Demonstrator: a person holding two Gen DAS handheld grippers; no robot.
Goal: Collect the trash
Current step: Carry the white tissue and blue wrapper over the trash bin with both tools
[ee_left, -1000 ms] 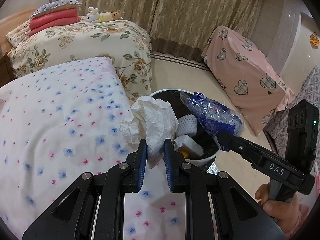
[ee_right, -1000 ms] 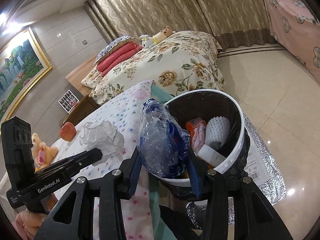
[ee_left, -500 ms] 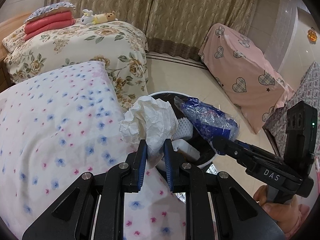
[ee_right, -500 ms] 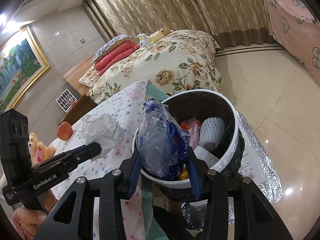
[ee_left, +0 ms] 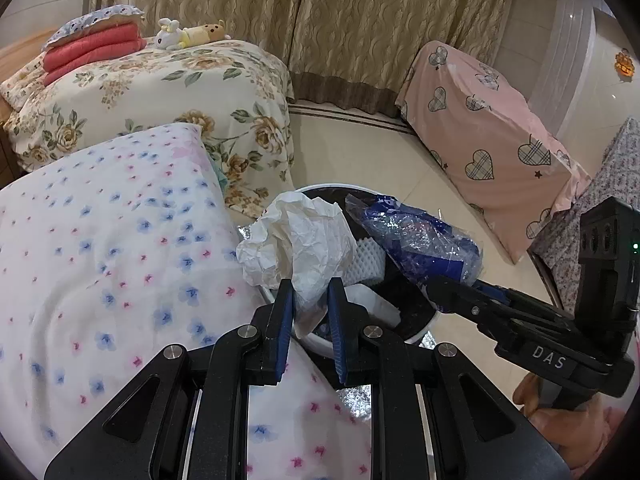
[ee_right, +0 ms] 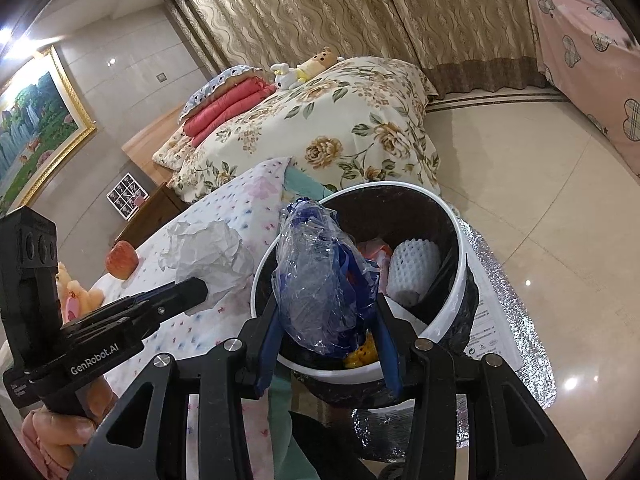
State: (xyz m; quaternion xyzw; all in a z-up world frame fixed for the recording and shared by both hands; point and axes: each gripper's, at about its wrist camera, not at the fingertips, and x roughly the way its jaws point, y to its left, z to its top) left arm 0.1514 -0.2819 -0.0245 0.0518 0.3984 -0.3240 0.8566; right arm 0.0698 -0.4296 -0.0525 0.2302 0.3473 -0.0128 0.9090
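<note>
Left wrist view: my left gripper [ee_left: 310, 300] pinches a crumpled white paper wad [ee_left: 298, 246] at the near rim of the round white-rimmed trash bin [ee_right: 460, 248]; my right gripper [ee_right: 326, 330] clamps a crinkly clear-and-blue plastic bag [ee_right: 324, 276] above the bin's mouth. Released now, I judge the paper could drop outside the rim.
</note>
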